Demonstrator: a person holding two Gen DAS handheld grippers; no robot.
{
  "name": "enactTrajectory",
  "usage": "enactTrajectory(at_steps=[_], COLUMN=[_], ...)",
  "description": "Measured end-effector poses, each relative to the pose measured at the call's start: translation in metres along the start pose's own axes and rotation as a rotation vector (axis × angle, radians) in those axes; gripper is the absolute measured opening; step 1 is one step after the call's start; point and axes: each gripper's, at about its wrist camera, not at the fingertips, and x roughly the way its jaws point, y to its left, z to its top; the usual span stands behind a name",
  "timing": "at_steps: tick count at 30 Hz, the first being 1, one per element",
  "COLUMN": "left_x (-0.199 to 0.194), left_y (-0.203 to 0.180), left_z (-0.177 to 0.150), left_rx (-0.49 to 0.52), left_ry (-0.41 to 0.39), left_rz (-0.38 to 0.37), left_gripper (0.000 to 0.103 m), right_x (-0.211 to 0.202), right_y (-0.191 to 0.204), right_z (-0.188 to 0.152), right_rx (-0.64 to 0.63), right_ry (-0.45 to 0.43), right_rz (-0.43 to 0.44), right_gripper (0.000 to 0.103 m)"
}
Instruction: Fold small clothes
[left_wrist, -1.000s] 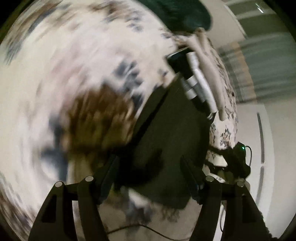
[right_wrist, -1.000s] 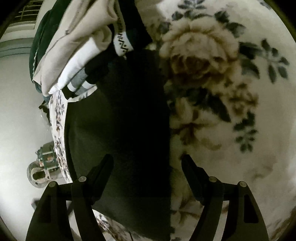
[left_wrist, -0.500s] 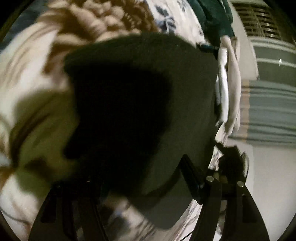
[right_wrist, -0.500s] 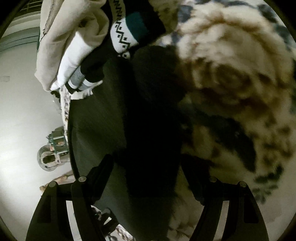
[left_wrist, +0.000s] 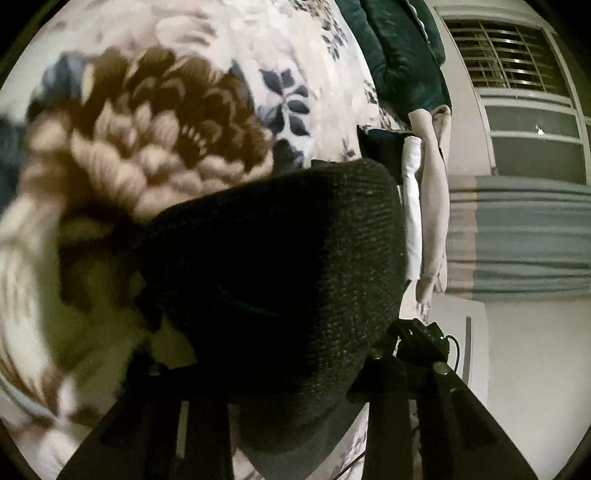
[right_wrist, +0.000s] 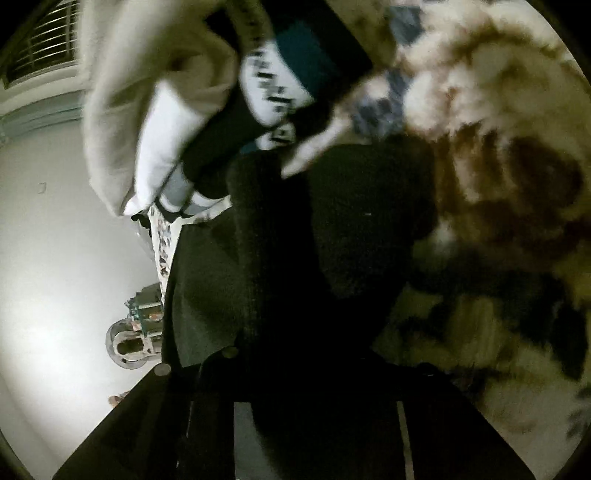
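A dark knitted garment (left_wrist: 288, 258) lies on a floral bedspread (left_wrist: 155, 140) near the bed's edge. It fills the middle of both wrist views (right_wrist: 314, 258). In the left wrist view the cloth drapes over my left gripper (left_wrist: 266, 369) and hides the fingertips; the jaws look closed on its lifted edge. In the right wrist view my right gripper (right_wrist: 317, 369) is sunk in the same dark cloth, and its fingertips are lost in shadow and blur.
A stack of folded clothes, white, beige and patterned (right_wrist: 192, 122), lies beside the dark garment; it also shows in the left wrist view (left_wrist: 424, 206). A dark green cushion (left_wrist: 402, 51) sits further back. The bed edge and pale floor (right_wrist: 55, 277) are alongside.
Both grippers were open over the flat garment a second ago. They have since come down onto it, and the left one has lifted an edge of the cloth up over itself.
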Motion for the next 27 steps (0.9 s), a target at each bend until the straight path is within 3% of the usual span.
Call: enactTrajectory(at_steps=[5,10,14,15,16,18,20,24,27], left_x=[-0.019,-0.04,-0.027,-0.023,-0.024,-0.03,-0.043,-0.08,-0.096], left_y=[-0.018,-0.021,0.005,0.015,0.023,0.035,0.038,0.029,0.03], left_z=[0.03,0.055,0.047,0.044,0.04,0.037,0.033,0.021,0.01], left_rx=[0.093,0.208,0.3,0.303,0.293,0.254,0.223,0.257,0.285], left_ry=[0.086,0.247,0.381,0.394,0.392,0.362,0.314,0.177,0.103], left_rz=[-0.013,-0.003,0.125,0.155,0.162,0.131,0.12,0.196,0.252], left_gripper=[0.027,0.027,0.034,0.044,0.053,0.055,0.055,0.057,0.057], right_x=[-0.038,-0.072,-0.066,-0.058,-0.049,-0.037,-0.036,-0.067,-0.086], right_y=[0.016,0.035,0.034,0.028,0.016,-0.001,-0.007,0.015,0.069], right_z=[-0.05,-0.159,-0.242,-0.252,-0.257,-0.258,-0.25,-0.245,-0.231], right_rx=[0.004,-0.023,-0.017,-0.003,0.011,0.038,0.057,-0.025,-0.143], right_ry=[-0.05,-0.056,-0.039,-0.019,0.016,0.072,0.141,0.224,0.252], right_rz=[0.014,-0.055,-0.164,-0.183,-0.204,-0.274,-0.29,-0.388,-0.447], right_gripper=[0.02,0.02,0.02,0.022,0.025,0.04,0.052,0.058,0.06])
